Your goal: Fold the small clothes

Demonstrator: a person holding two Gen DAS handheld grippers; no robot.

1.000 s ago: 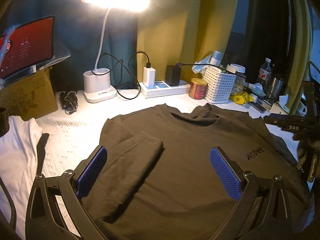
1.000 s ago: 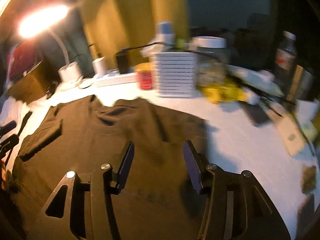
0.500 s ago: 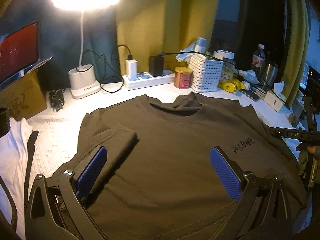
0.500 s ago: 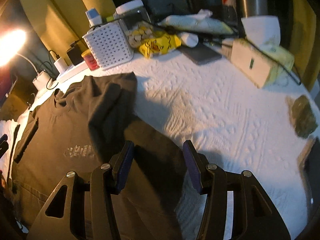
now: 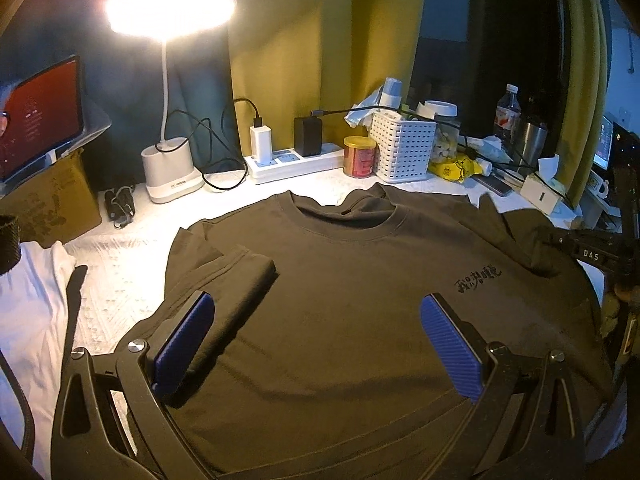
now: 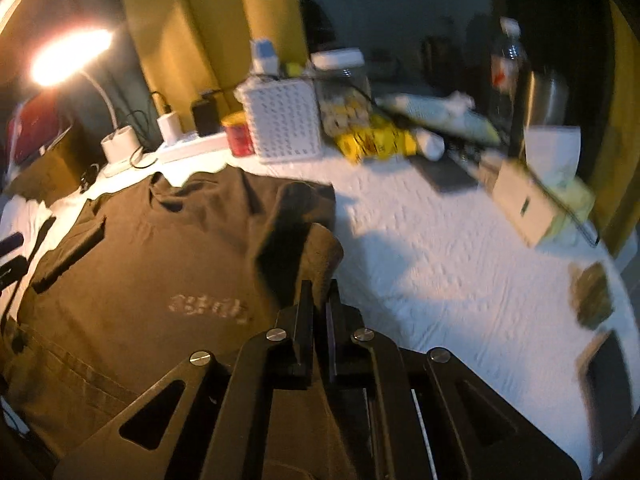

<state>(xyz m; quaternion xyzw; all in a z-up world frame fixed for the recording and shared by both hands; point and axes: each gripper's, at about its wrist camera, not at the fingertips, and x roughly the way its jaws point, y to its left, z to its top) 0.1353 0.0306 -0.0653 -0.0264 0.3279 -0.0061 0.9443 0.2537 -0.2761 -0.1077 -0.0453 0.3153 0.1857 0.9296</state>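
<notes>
My right hand-held gripper is clamped on a bunched fold of the shirt's right sleeve, lifting it off the counter. My left hand-held gripper hangs over the shirt's lower half with its blue pads spread wide and nothing between them. The dark shirt lies flat, front up, collar toward the lamp; its left sleeve is already turned in over the chest. So I judge the step in hand to be the second sleeve fold. Next I would carry the pinched sleeve across onto the chest, keeping it taut so it lands flat, then let go. The chest print is stylised script I cannot read. In the left view, the right tool's arm shows the letters "DAS". Labels on the can and bottle are too small to make out.
</notes>
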